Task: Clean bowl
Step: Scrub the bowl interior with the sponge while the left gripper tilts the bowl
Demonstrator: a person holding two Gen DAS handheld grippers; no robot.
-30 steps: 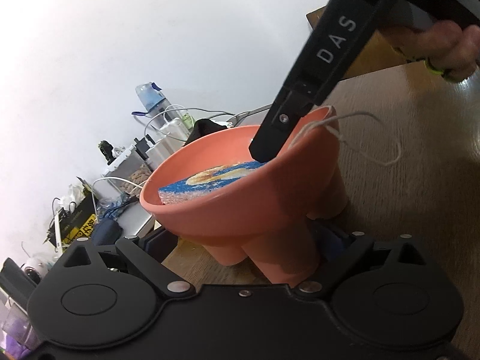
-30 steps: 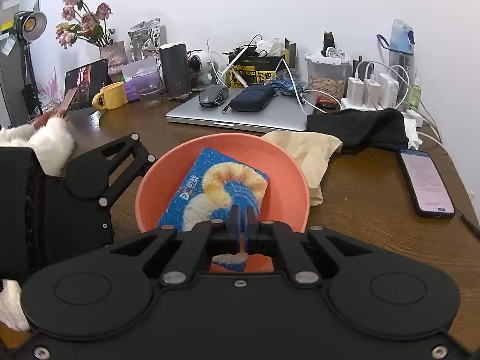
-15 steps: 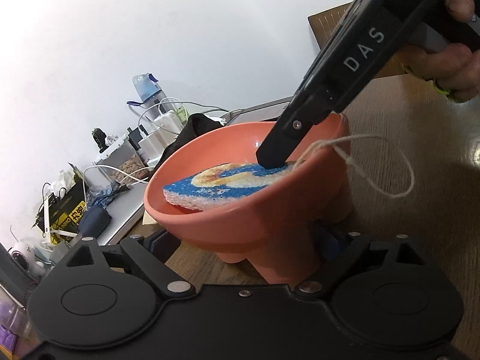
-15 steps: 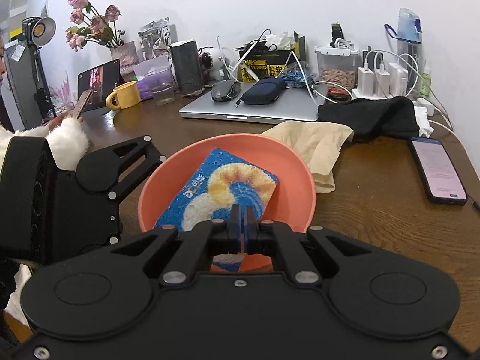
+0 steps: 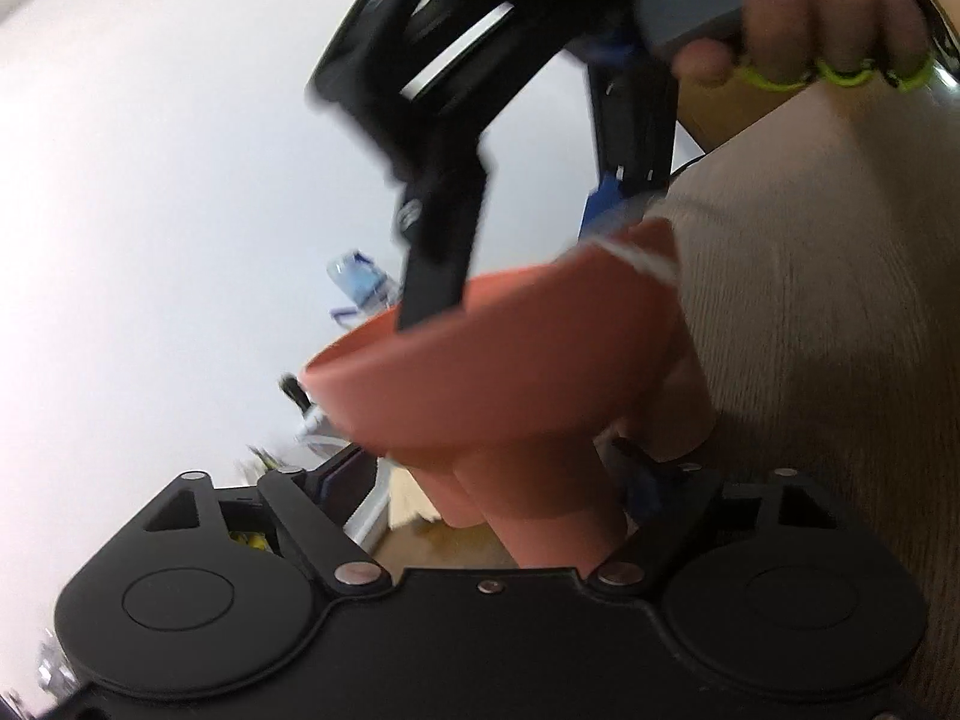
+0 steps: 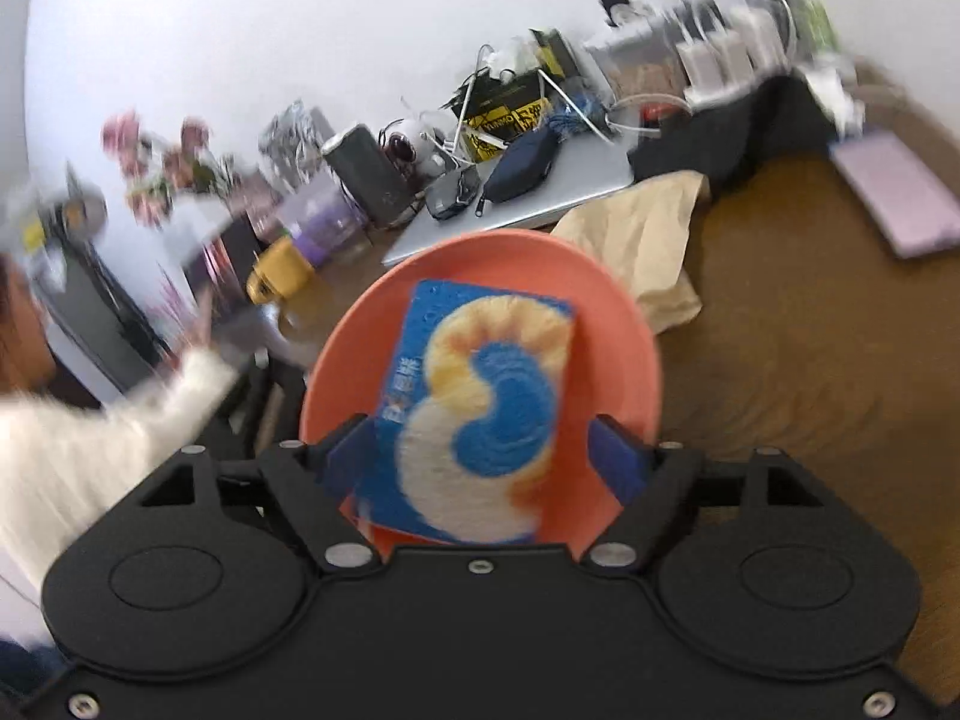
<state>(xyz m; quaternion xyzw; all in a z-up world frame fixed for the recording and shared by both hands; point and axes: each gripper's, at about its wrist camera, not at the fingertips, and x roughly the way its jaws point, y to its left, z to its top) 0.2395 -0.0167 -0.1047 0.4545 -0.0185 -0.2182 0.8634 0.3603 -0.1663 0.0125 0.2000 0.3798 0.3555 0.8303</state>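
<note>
A salmon-pink bowl (image 5: 498, 372) with stubby legs is tilted, and my left gripper (image 5: 498, 474) is shut on one of its legs (image 5: 540, 528). In the right wrist view the bowl (image 6: 624, 324) faces me with a blue, white and orange sponge cloth (image 6: 480, 408) lying inside it. My right gripper (image 6: 480, 456) stands open, its blue-padded fingers (image 6: 618, 462) spread on either side of the cloth. The right gripper also shows in the left wrist view (image 5: 438, 276), reaching over the rim. Both views are blurred.
A brown wooden table (image 6: 810, 372) holds a beige cloth (image 6: 642, 240), a laptop (image 6: 558, 192) with pouches, a phone (image 6: 894, 198), a yellow mug (image 6: 282, 270), flowers and cluttered boxes and cables along the white wall.
The right gripper has opened and let go of the sponge cloth. The bowl has tipped up more steeply and both cameras have swung, blurring the views.
</note>
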